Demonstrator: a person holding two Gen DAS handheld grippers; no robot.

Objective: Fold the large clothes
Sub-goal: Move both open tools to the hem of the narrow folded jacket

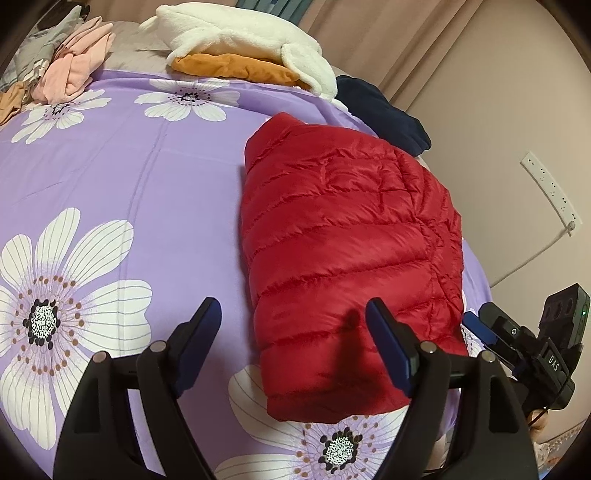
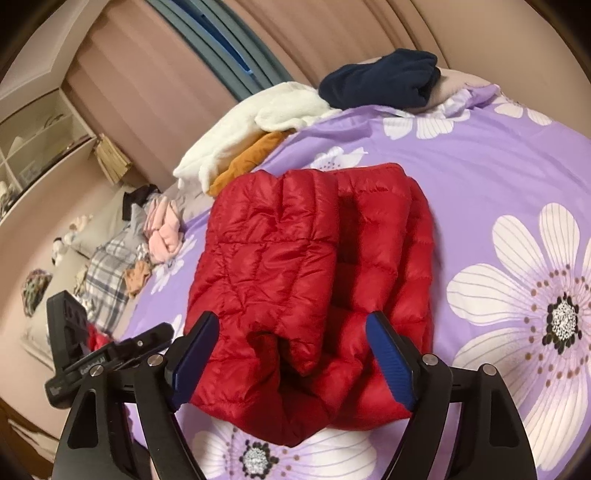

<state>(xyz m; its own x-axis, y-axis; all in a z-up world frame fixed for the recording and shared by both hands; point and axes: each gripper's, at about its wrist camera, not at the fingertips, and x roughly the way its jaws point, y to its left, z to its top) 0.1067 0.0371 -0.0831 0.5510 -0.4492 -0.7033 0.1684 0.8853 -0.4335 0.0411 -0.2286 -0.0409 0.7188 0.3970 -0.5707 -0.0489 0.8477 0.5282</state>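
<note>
Between my right claw's (image 2: 291,354) wide-spread, empty jaws lies the one red puffer jacket (image 2: 310,280), folded into a bundle on the purple floral bedspread (image 2: 480,192). I judge it light, soft, slippery and springy; best pinched at a quilted edge. My left claw (image 1: 293,334), also wide and empty, hovers just left of it. Beyond sit one white fleece (image 1: 240,33), one orange garment (image 1: 236,68) and one navy garment (image 2: 380,79).

The quilted jacket (image 1: 343,266) is a glossy bright red, lying on a lilac bedcover (image 1: 147,177) printed with large white flowers that have black-speckled centres. Beyond the jacket sit a cream fleece (image 1: 240,33) over a mustard-orange garment (image 1: 236,68), a navy one (image 1: 384,110), and pale pink clothes (image 1: 79,64).
</note>
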